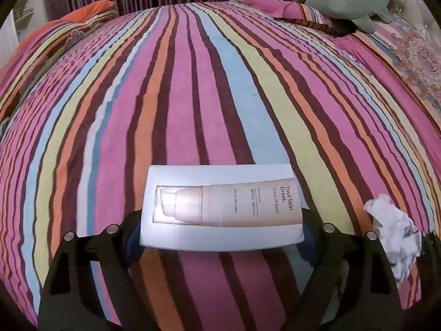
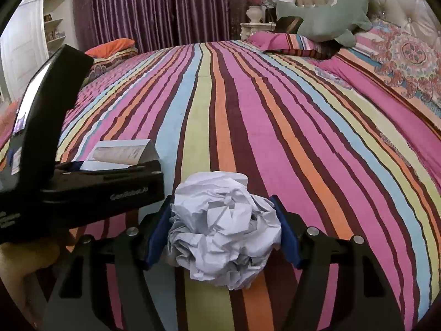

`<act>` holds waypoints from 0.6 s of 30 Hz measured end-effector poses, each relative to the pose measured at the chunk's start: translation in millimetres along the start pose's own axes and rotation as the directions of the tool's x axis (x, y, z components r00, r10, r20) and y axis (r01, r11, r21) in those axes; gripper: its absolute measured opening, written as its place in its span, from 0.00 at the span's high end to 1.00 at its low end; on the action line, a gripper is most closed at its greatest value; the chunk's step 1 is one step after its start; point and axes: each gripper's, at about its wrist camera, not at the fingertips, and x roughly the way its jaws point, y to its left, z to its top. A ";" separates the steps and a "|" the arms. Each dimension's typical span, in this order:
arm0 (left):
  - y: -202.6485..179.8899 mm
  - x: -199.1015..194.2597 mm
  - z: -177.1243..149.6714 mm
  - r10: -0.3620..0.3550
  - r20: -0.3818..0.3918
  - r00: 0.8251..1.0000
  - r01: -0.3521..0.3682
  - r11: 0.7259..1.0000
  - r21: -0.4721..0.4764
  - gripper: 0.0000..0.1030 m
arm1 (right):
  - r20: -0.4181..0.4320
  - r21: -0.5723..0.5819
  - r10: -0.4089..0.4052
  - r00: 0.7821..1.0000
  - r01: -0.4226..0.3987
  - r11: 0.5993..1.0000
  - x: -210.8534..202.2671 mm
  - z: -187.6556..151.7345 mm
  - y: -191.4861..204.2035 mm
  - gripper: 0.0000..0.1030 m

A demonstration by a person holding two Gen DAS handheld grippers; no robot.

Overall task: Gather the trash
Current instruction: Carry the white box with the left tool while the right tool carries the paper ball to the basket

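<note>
Low and centre in the right wrist view, a crumpled paper ball point(image 2: 224, 229) sits clamped between the blue pads point(image 2: 155, 237) of the right gripper point(image 2: 223, 231), above the striped bedspread point(image 2: 275, 124). At lower centre of the left wrist view, the left gripper point(image 1: 222, 229) is closed on the ends of a pale cosmetics box point(image 1: 220, 207) printed "Your Skin Dress". A green plush toy point(image 2: 328, 13) lies at upper right by the headboard point(image 2: 402, 2).

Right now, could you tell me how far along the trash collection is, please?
Both pieces are picked up: the left hand-held gripper is shut on the cosmetics box, the right hand-held gripper on the crumpled paper. No bin is visible, so disposal remains. The striped bedspread shows no other trash.
</note>
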 end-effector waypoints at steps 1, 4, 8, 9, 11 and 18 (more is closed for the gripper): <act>2.2 -4.0 -2.4 -0.002 0.002 1.000 0.002 1.000 0.000 0.19 | -0.001 0.000 0.002 1.000 -0.002 1.000 -1.3 -0.2 -0.1 0.38; 12.3 -19.6 -11.1 0.003 0.011 1.000 -0.002 1.000 -0.012 0.19 | -0.007 0.022 0.015 1.000 -0.015 1.000 -8.5 -2.5 -1.0 0.39; 27.2 -48.3 -28.9 -0.004 0.021 1.000 0.005 0.999 -0.041 0.19 | -0.018 0.032 0.031 0.999 -0.031 0.999 -29.5 -8.7 4.5 0.39; 29.9 -56.3 -34.8 -0.003 0.023 1.000 0.004 0.999 -0.043 0.19 | -0.017 0.032 0.034 0.999 -0.033 0.999 -32.7 -10.2 5.6 0.39; 34.5 -70.3 -46.3 -0.002 0.027 1.000 0.003 0.999 -0.048 0.19 | -0.014 0.031 0.040 0.999 -0.039 0.999 -41.6 -13.9 8.0 0.39; 49.2 -116.8 -100.1 0.009 0.032 0.999 -0.008 0.998 -0.059 0.19 | -0.014 0.014 0.073 0.997 -0.073 0.997 -79.7 -36.2 19.9 0.39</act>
